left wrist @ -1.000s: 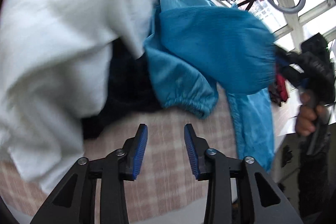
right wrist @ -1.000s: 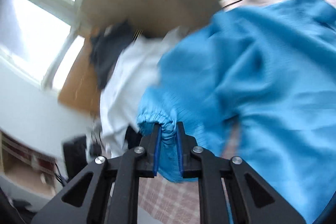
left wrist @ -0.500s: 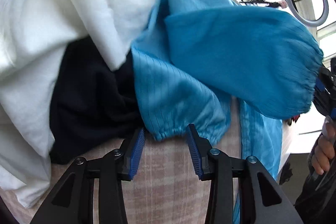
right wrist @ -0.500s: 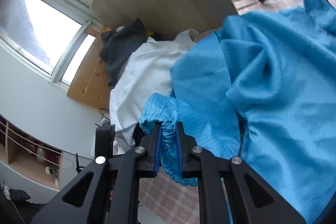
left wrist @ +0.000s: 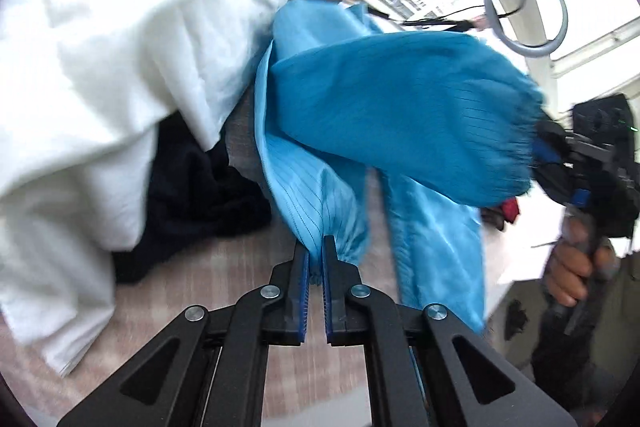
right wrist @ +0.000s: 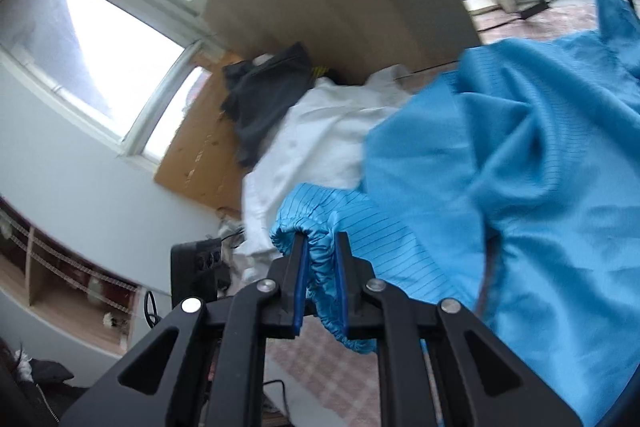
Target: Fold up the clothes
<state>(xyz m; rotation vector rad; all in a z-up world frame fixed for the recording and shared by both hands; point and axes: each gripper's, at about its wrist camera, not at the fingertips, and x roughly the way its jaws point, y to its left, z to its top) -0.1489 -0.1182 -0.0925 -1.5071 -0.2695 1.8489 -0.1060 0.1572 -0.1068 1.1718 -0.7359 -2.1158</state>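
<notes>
A blue striped garment (left wrist: 384, 115) with elastic cuffs hangs between my two grippers above a pink checked surface (left wrist: 208, 279). My left gripper (left wrist: 315, 259) is shut on one gathered cuff of it. My right gripper (right wrist: 320, 259) is shut on the other elastic cuff (right wrist: 316, 231); the garment's body (right wrist: 532, 187) spreads to the right. In the left wrist view the right gripper (left wrist: 556, 155) shows at the far right, held by a hand (left wrist: 568, 267).
A white garment (left wrist: 104, 75) and a dark garment (left wrist: 196, 195) lie in a pile to the left. The pile also shows in the right wrist view (right wrist: 320, 147), with a grey garment (right wrist: 268, 99) behind it. A ring light (left wrist: 524, 11) stands by the window.
My left gripper moved forward to the lower blue cuff and shut on it. My right gripper kept its hold on the other cuff and lifted it slightly.
</notes>
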